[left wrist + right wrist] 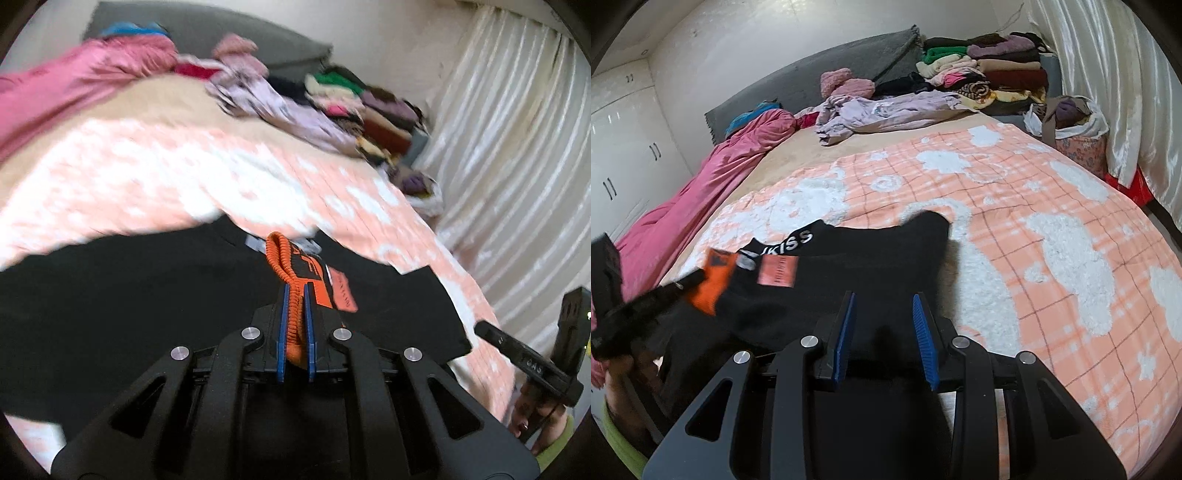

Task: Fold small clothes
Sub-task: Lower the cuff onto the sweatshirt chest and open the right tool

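A small black garment (882, 254) with an orange waistband and white lettering lies on the peach and white blanket (1034, 229). My left gripper (295, 290) is shut on the orange waistband (284, 258) of the black garment (129, 295). In the right wrist view the left gripper (683, 282) holds the orange band (713, 284) at the garment's left end. My right gripper (884, 299) is open, with the black cloth lying between and under its blue pads. It also shows in the left wrist view (532, 358) at the far right.
A pink duvet (701, 184) lies along the bed's left side. A lilac garment (886, 114) and stacks of folded clothes (982, 81) sit at the head. A bag of clothes (1075, 129) stands by the white curtain (1115, 74). White wardrobes (624, 147) stand at left.
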Motion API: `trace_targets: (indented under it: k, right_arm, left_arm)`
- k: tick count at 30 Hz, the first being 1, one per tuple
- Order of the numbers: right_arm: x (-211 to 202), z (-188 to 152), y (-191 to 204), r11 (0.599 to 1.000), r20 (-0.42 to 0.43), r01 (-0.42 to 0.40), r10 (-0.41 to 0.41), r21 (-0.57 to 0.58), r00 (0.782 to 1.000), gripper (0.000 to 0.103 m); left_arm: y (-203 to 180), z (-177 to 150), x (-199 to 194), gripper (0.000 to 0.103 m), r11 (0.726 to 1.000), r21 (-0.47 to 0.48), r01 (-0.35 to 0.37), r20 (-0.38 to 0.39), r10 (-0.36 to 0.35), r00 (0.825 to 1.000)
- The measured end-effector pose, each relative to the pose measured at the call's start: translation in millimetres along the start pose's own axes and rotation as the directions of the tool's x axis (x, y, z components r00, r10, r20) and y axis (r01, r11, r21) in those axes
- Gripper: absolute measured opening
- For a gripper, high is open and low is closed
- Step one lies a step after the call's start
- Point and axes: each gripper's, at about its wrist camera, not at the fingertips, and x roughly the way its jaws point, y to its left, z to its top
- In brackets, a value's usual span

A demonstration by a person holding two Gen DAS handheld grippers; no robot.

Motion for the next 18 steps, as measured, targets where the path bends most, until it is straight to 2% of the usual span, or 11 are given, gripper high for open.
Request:
trace_targets:
  k: [3, 6, 8, 10, 18]
  right_arm:
    - [5, 0, 11, 1.0, -0.02, -0.009, 0.009, -0.023, 1.0, 0.031]
    - [10, 0, 22, 0.999, -0.038, -0.012, 0.01, -0.042, 0.999, 0.031]
    - [15, -2, 31, 0.998, -0.052, -0.019, 0.016, -0.056, 0.999, 0.031]
    - [18, -3, 38, 0.997, -0.058, -0.018, 0.013, -0.075, 0.998, 0.031]
    - [39, -1, 63, 0.99, -0.08, -0.013, 0.001, -0.142, 0.997, 0.034]
  left_arm:
    - [19, 3, -17, 0.002, 0.997, -0.006, -0.081, 0.034, 0.082, 0.996]
    - [43, -1, -13, 0.002, 0.993, -0.056, -0.108, -0.016, 0.107, 0.994]
    - [49, -5, -6, 0.002, 0.989, -0.054, -0.134, -0.045, 0.132, 0.99]
    - [54, -10, 2, 0.002, 0.988, -0.068, -0.138, -0.08, 0.133, 0.988]
    - [68, -16, -1, 0.002, 0.986, -0.098, -0.136, -0.105, 0.126, 0.986]
